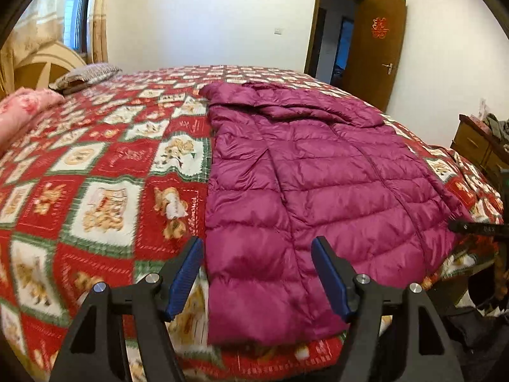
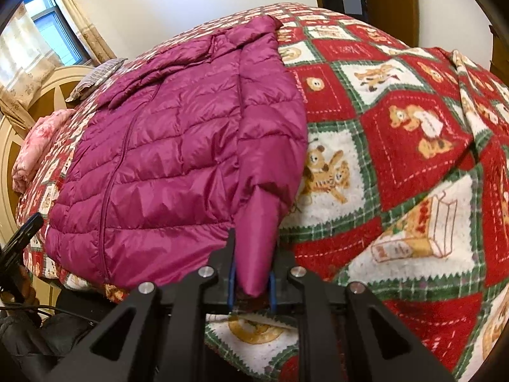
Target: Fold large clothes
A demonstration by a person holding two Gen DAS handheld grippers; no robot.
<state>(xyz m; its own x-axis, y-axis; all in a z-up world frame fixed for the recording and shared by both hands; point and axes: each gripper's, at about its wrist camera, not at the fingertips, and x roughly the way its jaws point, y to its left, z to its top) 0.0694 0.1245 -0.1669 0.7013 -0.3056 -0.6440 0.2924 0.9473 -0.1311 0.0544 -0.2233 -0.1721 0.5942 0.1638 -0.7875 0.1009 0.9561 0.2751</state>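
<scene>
A magenta quilted puffer jacket (image 1: 305, 184) lies flat on the bed, hood end far, hem near the front edge. It also shows in the right wrist view (image 2: 171, 146). My left gripper (image 1: 257, 251) is open and empty, hovering over the jacket's near left hem corner. My right gripper (image 2: 253, 267) is shut on the cuff end of the jacket's right sleeve (image 2: 264, 191), which lies along the jacket's right side. The right gripper's tip shows at the right edge of the left wrist view (image 1: 470, 227).
The bed is covered by a red, green and white teddy-bear quilt (image 1: 105, 172). A pink folded blanket (image 1: 22, 108) and a pillow (image 1: 86, 74) lie at the headboard end. A wooden dresser (image 1: 480, 146) stands right of the bed, a brown door (image 1: 372, 51) behind.
</scene>
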